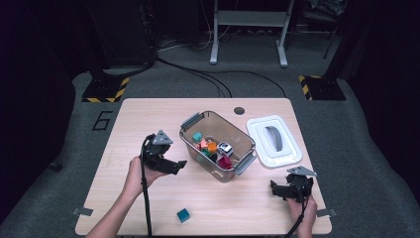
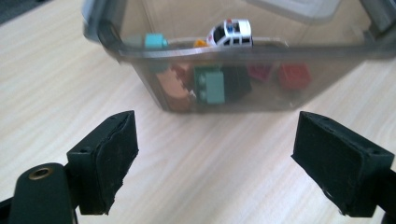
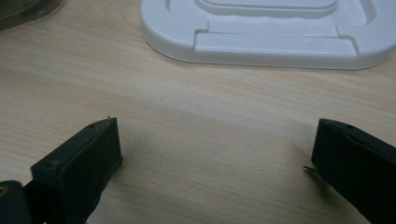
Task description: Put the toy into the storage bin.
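High view: we judge toy sorting into clear bin (image 1: 192,145) under way. Our left gripper (image 1: 181,164) spread wide, empty, just beside bin wall. Right gripper (image 1: 273,187) agape, empty, near white lid (image 1: 292,148). Teal block (image 1: 183,215) alone at near table edge; next we swing left, pinch it.

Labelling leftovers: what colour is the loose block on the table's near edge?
Teal. The block lies alone, outside the bin; the high view shows it best.

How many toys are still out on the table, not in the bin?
1: a teal block lies on the table near its front edge, between the two hands. The rest sit inside the clear bin; none seems hidden.
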Tool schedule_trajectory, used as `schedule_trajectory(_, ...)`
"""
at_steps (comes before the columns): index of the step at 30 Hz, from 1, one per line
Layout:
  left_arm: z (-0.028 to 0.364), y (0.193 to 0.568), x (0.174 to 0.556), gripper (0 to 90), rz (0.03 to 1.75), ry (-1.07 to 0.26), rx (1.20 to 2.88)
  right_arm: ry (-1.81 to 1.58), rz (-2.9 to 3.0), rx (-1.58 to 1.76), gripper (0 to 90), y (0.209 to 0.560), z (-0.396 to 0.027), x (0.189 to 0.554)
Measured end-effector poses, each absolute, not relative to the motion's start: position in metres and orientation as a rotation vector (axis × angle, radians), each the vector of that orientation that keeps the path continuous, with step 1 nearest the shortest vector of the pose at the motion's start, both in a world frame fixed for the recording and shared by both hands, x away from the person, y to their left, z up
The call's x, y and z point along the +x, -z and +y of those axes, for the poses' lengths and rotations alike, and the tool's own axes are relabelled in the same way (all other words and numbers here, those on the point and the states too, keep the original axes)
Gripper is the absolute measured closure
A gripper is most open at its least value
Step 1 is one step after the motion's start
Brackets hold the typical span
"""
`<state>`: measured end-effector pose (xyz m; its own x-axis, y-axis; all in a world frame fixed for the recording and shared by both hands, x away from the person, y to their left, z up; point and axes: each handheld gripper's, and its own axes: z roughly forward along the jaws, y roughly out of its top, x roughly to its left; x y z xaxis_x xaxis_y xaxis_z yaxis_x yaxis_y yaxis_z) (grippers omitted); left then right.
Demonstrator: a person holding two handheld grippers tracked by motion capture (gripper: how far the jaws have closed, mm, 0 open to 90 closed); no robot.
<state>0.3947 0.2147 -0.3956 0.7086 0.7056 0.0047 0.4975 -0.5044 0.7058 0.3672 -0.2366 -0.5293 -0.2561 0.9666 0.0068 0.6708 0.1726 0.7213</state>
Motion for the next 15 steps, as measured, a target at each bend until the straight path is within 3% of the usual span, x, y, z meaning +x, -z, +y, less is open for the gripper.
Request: schedule_trajectory(15,0.219,0.453,0.361,12.6,0.942,-0.264,2.252,-0.855,1.995,1.541,0.8,0.529,-0.237,0.367)
